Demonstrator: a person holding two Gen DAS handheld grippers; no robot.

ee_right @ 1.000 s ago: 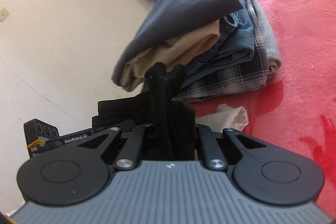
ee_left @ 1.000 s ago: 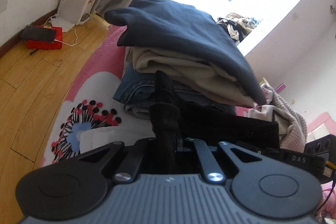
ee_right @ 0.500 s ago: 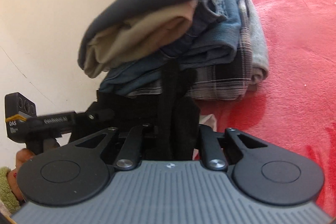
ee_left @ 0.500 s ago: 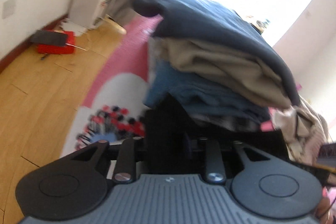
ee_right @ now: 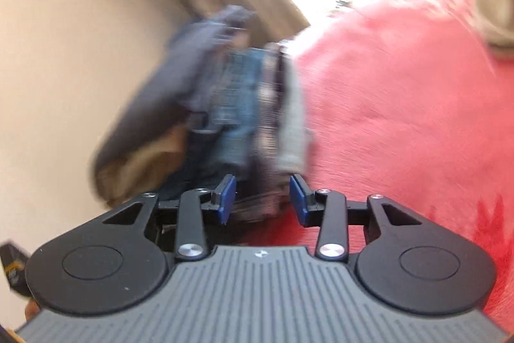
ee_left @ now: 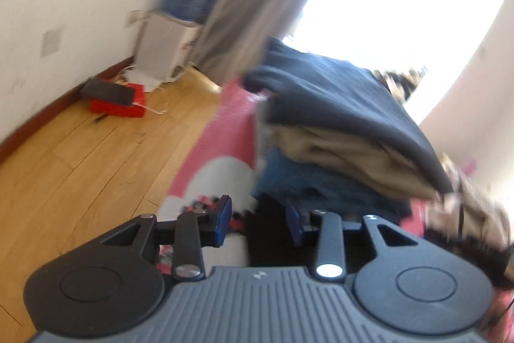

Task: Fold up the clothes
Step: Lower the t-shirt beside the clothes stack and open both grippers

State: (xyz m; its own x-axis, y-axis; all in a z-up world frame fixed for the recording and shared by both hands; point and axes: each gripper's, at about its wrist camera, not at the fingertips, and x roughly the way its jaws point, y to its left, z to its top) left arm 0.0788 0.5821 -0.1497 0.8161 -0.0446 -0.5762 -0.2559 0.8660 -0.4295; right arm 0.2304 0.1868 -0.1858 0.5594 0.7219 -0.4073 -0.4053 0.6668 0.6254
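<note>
Left gripper (ee_left: 258, 219) is seen spread wide, nothing pinched; a black garment (ee_left: 268, 233) lies just beyond and between the blue pads (ee_left: 224, 216), lower centre of the left wrist view. Contact with the pads cannot be told through the blur. Right gripper (ee_right: 262, 202) is likewise spread wide and empty, lower centre of the right wrist view.

A stack of folded clothes (ee_left: 337, 137) fills the centre-right of the left view: dark navy piece on top, tan below, blue denim under that. In the right view the same stack (ee_right: 231, 118) is smeared mid-frame, resting on the pink-red blanket (ee_right: 401, 102).

The black garment is judged soft, light and limp; it would sag and bunch when lifted, so a hold at two corners or along a hem edge is advised, one per gripper. The stack leans and is judged liable to be toppled by a nudge.

Water dispenser (ee_left: 173, 31) and red box (ee_left: 115, 105) are noted upper left on the wooden floor (ee_left: 70, 166).
</note>
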